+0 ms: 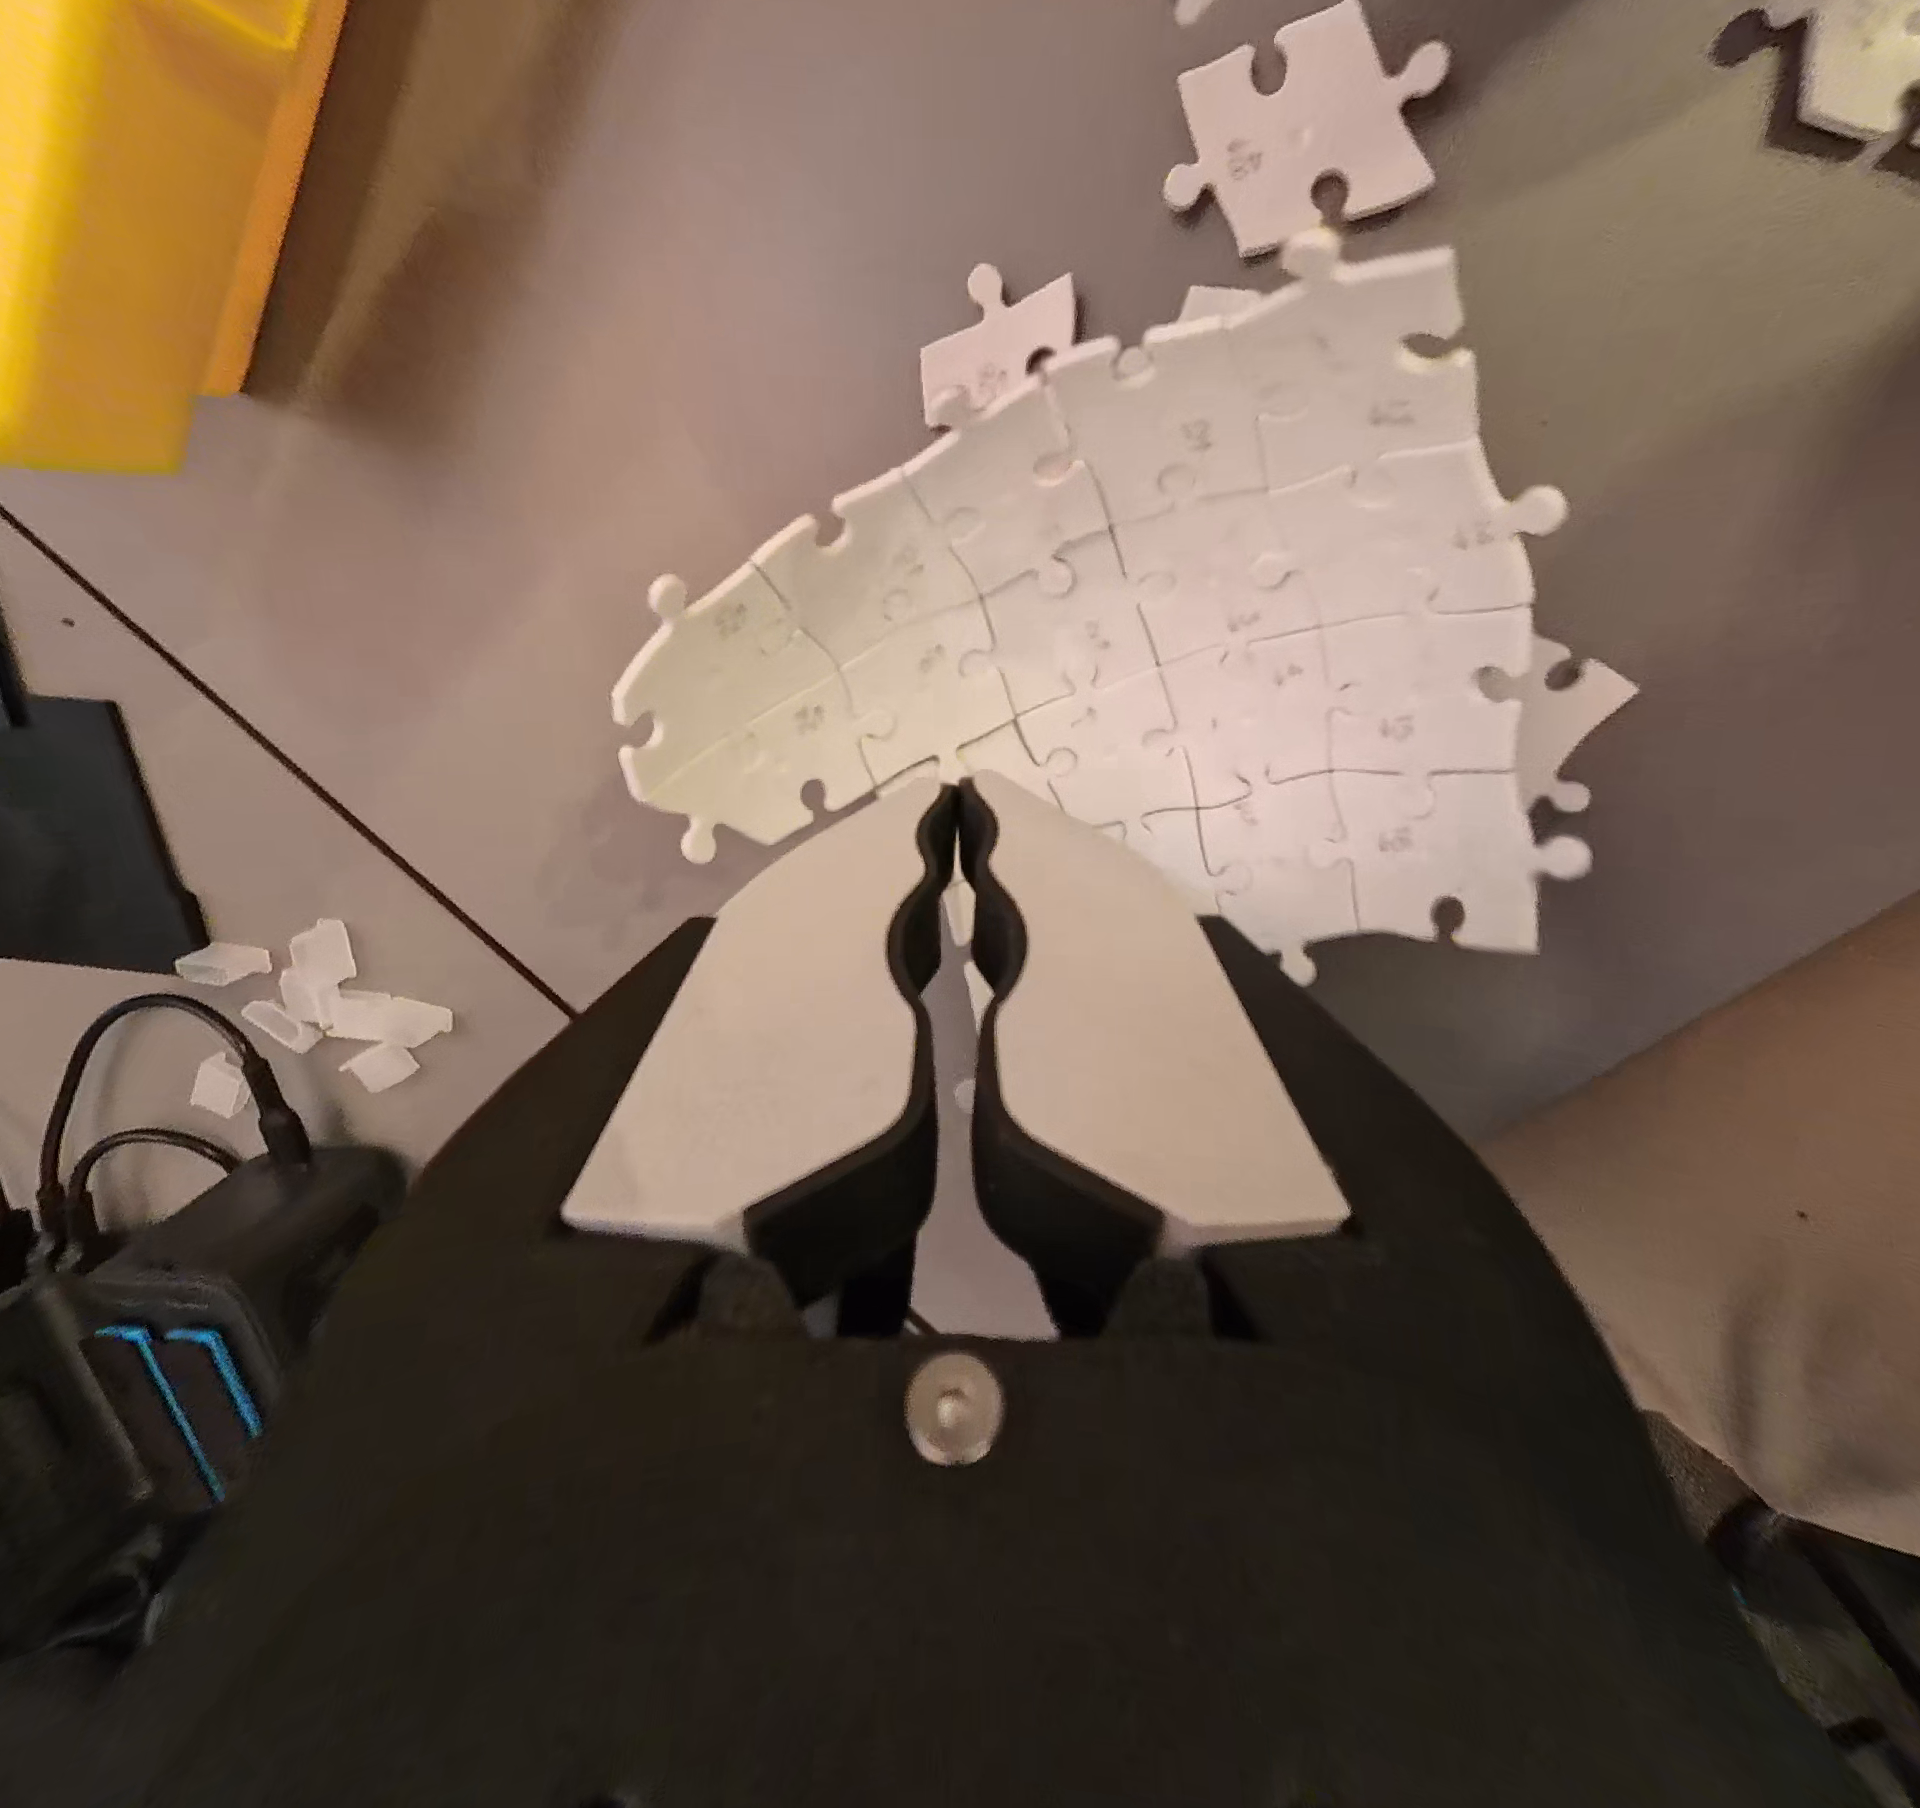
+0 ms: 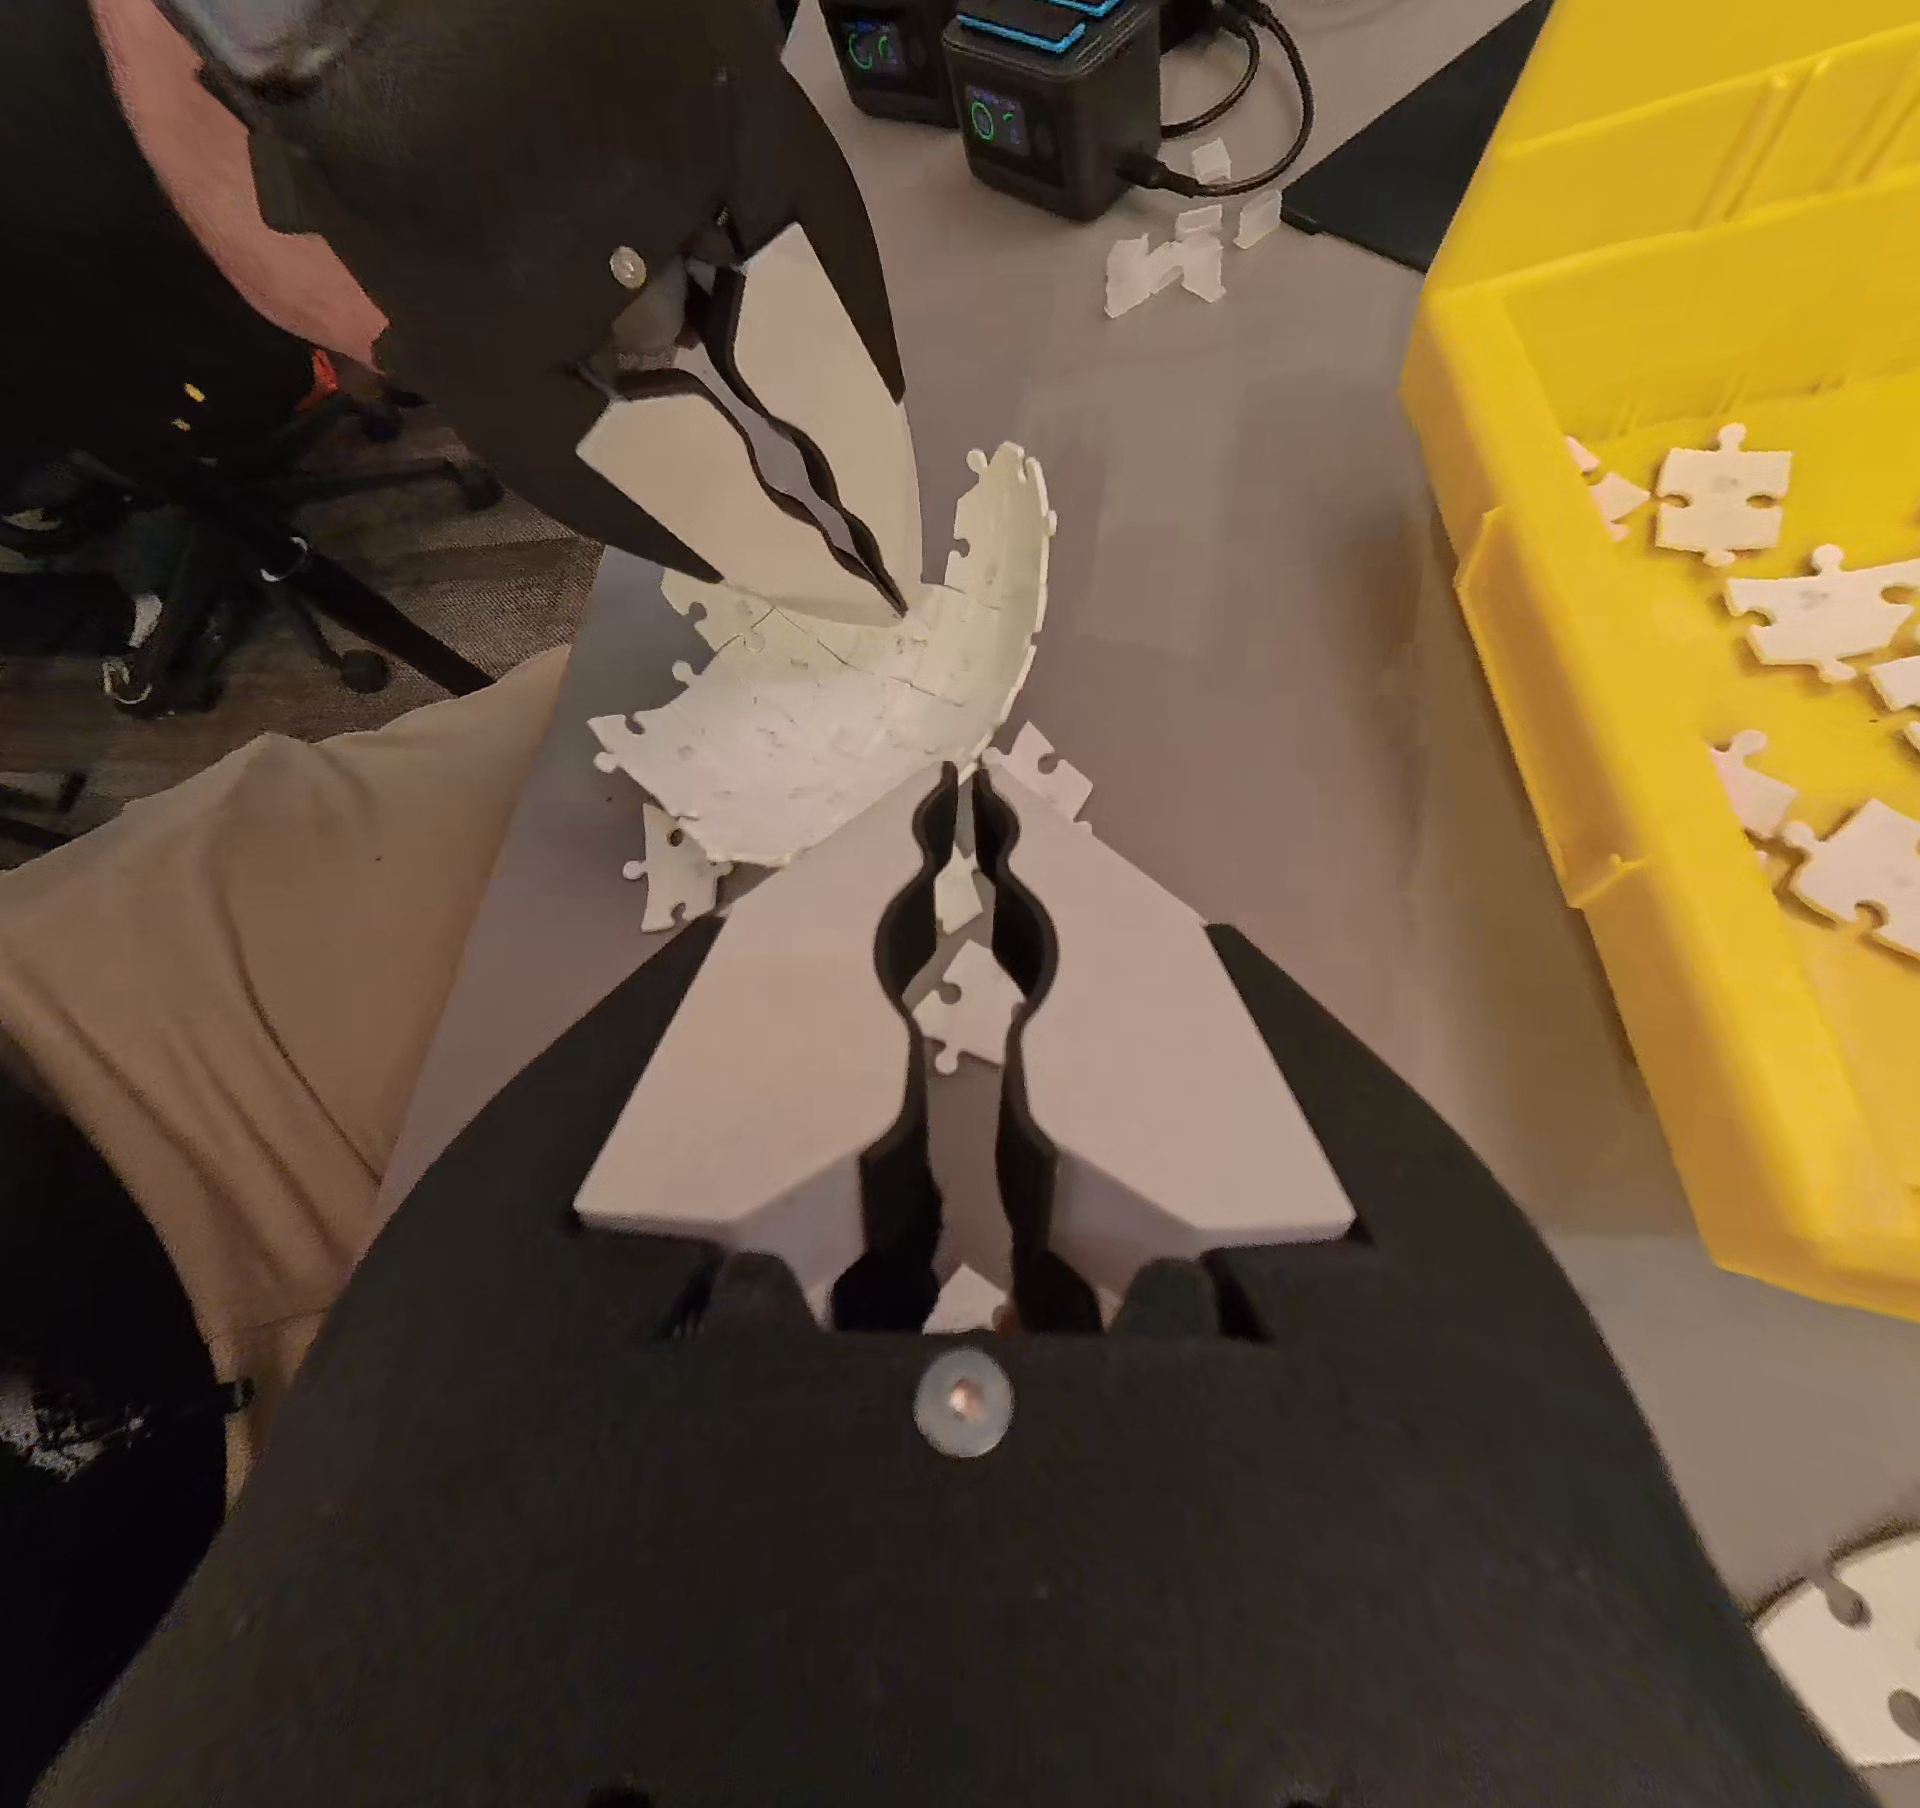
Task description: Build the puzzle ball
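Grey table [image 2: 1247, 532] under warm light; office chair base [image 2: 343, 605] on floor.

The numbers on the curved puzzle shell [image 1: 1195, 636] are too smeared to read. A loose piece [image 1: 992, 356] lies half hidden behind its upper edge — another [image 2: 665, 865] under it, lower left. Right edge of the right wrist view cuts the yellow bin [image 2: 1558, 719]; the left tongs [image 2: 894, 605] blur at their tips.

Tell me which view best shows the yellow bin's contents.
The right wrist view: the yellow bin sits open at right, dividers and loose puzzle pieces visible inside. The left wrist view catches only a blurred outer corner of it, nothing of the inside.
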### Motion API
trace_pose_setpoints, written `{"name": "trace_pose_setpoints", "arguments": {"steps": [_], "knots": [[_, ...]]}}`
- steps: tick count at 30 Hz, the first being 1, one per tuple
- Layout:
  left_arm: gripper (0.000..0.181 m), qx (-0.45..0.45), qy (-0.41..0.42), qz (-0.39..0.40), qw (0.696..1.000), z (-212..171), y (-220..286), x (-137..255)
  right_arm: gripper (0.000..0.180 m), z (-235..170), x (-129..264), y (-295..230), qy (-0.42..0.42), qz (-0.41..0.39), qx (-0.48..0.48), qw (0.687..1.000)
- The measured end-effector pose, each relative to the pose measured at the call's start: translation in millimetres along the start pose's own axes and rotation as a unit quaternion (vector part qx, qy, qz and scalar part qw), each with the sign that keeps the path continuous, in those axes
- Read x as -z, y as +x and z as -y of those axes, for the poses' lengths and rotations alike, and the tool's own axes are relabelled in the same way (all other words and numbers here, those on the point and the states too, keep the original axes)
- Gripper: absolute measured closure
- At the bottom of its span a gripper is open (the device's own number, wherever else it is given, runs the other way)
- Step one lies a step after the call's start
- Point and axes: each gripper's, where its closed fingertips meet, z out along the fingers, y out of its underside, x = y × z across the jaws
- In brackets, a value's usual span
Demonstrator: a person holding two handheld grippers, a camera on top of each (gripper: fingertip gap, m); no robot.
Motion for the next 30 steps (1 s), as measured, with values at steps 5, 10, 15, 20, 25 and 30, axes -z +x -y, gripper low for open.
{"name": "trace_pose_setpoints", "arguments": {"steps": [5,10,15,20,25,30], "knots": [[0.181,-0.011,-0.033,-0.013,0.999,-1,-2,-8,0.180,0,-7,7,-0.005,0.000,-0.015,1.000],[0.181,-0.024,-0.065,-0.033,0.997,-4,-3,-15,0.180,-2,-9,13,-0.008,-0.005,-0.025,1.000],[0.181,-0.038,-0.093,-0.044,0.994,-5,-6,-15,0.180,-3,-8,16,-0.006,-0.007,-0.030,1.000],[0.181,-0.050,-0.118,-0.061,0.990,-8,-4,-15,0.180,-4,-7,19,-0.005,-0.008,-0.034,0.999],[0.181,-0.054,-0.132,-0.070,0.987,-8,-4,-15,0.180,-3,-7,20,-0.004,-0.006,-0.036,0.999],[0.181,-0.056,-0.142,-0.079,0.985,-9,-4,-15,0.180,1,-3,19,0.005,-0.007,-0.034,0.999]]}}
